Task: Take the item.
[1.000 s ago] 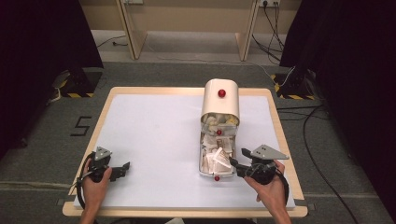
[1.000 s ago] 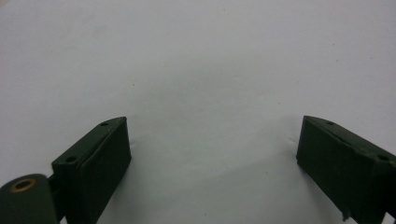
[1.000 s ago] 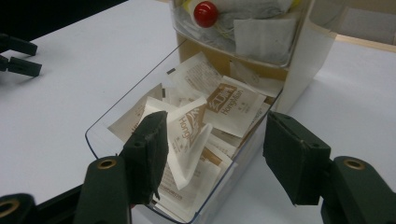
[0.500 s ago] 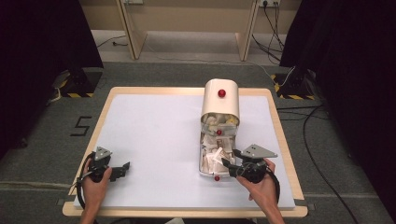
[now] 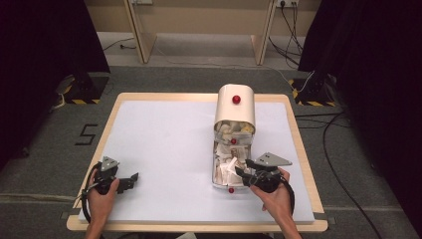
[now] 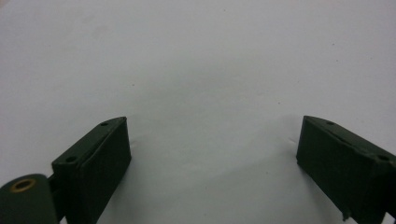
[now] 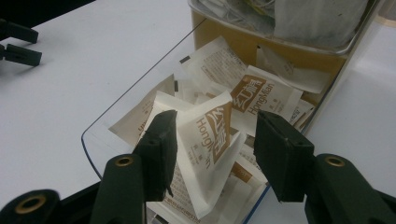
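White tabletop (image 5: 164, 144), pulled-out drawer (image 7: 100, 140): paper sachet (image 7: 210, 140), light, crushable, slippery; right gripper (image 7: 212, 149) jaws closing astride its upright middle; left gripper (image 6: 212, 154) open, empty.

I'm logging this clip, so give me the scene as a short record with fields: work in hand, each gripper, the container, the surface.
work in hand: picking a sachet out of the pulled-out clear drawer
right gripper: jaws either side of the upright sachet, just been closing, left pad touching it, right pad apart
left gripper: open, nothing between the jaws, over the bare white table
container: cream dispenser with red knobs, upper tray also holding packets
drawer contents: many white and brown sachets
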`<state>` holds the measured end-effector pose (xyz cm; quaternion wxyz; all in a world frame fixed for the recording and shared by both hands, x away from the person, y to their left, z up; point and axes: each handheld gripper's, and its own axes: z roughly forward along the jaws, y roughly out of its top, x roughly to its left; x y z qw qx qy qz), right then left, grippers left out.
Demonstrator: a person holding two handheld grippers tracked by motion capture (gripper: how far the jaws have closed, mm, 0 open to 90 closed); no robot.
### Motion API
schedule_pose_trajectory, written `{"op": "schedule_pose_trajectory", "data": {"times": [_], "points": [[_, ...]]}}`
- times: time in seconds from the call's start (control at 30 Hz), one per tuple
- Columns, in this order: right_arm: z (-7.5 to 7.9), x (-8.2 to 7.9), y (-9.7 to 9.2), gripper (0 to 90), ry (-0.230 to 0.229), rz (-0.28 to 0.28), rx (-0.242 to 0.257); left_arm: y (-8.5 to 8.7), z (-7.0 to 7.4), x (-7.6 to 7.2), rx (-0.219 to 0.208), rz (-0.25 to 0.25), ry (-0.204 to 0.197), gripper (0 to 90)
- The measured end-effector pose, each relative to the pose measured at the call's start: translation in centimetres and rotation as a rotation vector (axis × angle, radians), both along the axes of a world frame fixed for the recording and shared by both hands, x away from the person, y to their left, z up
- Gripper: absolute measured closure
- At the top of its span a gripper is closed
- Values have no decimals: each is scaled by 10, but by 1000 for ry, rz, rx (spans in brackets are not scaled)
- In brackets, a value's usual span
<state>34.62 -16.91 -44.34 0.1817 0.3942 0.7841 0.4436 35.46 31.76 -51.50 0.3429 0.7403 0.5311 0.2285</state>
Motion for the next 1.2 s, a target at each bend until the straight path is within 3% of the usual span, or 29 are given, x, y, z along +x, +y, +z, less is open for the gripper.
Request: {"op": "schedule_pose_trajectory", "data": {"times": [0.3, 0.5, 0.53, 0.63, 1.2], "points": [[-6, 1, 3, 591, -2, 12, -20, 0, 0, 0, 0, 0, 0, 90], [-8, -1, 5, 726, -18, 33, -45, 0, 0, 0, 0, 0, 0, 90], [-8, -1, 6, 787, -32, 38, -36, 0, 0, 0, 0, 0, 0, 90], [-5, -3, 5, 834, -45, 51, -25, 0, 0, 0, 0, 0, 0, 90], [4, -7, 3, 846, -70, 60, 7, 0, 0, 0, 0, 0, 0, 90]]}}
